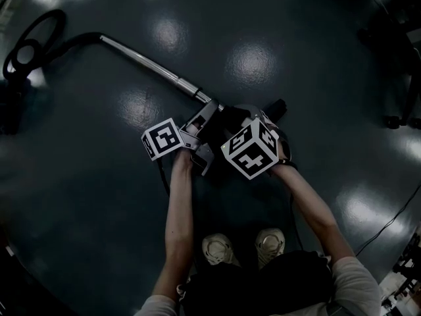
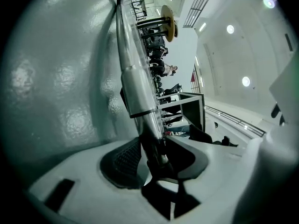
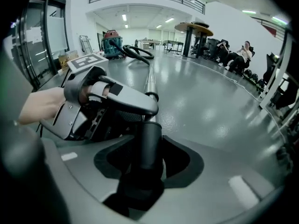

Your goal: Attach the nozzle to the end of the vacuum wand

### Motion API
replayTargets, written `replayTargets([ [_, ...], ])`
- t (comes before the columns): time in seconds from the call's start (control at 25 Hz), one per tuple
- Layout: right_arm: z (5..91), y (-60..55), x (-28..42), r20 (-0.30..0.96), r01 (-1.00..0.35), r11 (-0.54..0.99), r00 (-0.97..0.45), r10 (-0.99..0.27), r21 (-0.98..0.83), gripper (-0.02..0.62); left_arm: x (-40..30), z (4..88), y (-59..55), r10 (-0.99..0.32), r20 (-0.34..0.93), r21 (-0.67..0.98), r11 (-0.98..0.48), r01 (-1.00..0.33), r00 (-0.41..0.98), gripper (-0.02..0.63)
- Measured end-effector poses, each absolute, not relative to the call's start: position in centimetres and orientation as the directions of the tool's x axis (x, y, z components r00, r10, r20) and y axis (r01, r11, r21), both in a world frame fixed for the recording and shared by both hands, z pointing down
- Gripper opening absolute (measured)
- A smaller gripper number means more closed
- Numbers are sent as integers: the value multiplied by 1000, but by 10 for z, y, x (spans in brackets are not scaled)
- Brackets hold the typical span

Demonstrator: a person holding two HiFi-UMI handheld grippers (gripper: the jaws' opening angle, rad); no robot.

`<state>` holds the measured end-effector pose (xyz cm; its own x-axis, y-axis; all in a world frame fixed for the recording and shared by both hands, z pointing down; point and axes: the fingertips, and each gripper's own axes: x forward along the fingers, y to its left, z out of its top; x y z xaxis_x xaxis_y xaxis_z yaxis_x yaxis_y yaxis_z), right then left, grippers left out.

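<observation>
From above, the two grippers cover the joint, so how far it is seated is unclear. The left gripper [image 2: 159, 164] is clamped on the wand [image 2: 137, 85]. The right gripper [image 3: 140, 169] is clamped on the dark nozzle [image 3: 149, 143], at the wand's end.

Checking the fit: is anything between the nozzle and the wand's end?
Nothing separate shows. The nozzle in the right claw lines up with the wand; only the left claw, gripping it, crowds that end.
</observation>
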<state>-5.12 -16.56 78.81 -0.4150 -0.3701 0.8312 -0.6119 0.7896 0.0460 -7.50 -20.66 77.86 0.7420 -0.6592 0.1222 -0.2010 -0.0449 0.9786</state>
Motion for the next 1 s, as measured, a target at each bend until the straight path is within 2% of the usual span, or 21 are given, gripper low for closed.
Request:
replayTargets([
  [0.16, 778, -171, -58, 766, -638, 765, -450, -460, 84, 194, -82, 785, -209, -661, 209, 945, -54, -323, 721, 183],
  [0.28, 765, -173, -59, 707, -648, 756, -493, -507, 90, 249, -87, 788, -206, -681, 255, 931, -18, -364, 686, 187],
  [0.36, 752, -173, -54, 672, -655, 751, -517, -530, 89, 261, -103, 789, -202, -744, 292, 906, 14, -422, 602, 190],
  [0.48, 736, -168, -41, 643, -684, 727, -528, -554, 65, 255, -138, 778, -191, -838, 337, 808, 23, -589, 429, 190],
  [0.6, 716, -170, -26, 587, -745, 667, -538, -604, 3, 176, -145, 745, -184, -868, 285, 745, -66, -664, 406, 186],
  [0.72, 683, -174, -8, 477, -806, 575, -565, -674, -141, 7, -139, 697, -172, -891, 212, 621, -195, -759, 402, 51],
  [0.76, 670, -175, -2, 431, -814, 549, -571, -699, -188, 6, -137, 678, -166, -904, 178, 551, -236, -800, 389, 2],
  [0.88, 640, -174, 14, 339, -830, 500, -558, -757, -249, 6, -133, 627, -143, -936, 63, 337, -305, -890, 345, 2],
  [1.0, 619, -164, 26, 286, -839, 484, -542, -790, -251, 6, -131, 596, -124, -946, -23, 243, -319, -916, 323, 2],
])
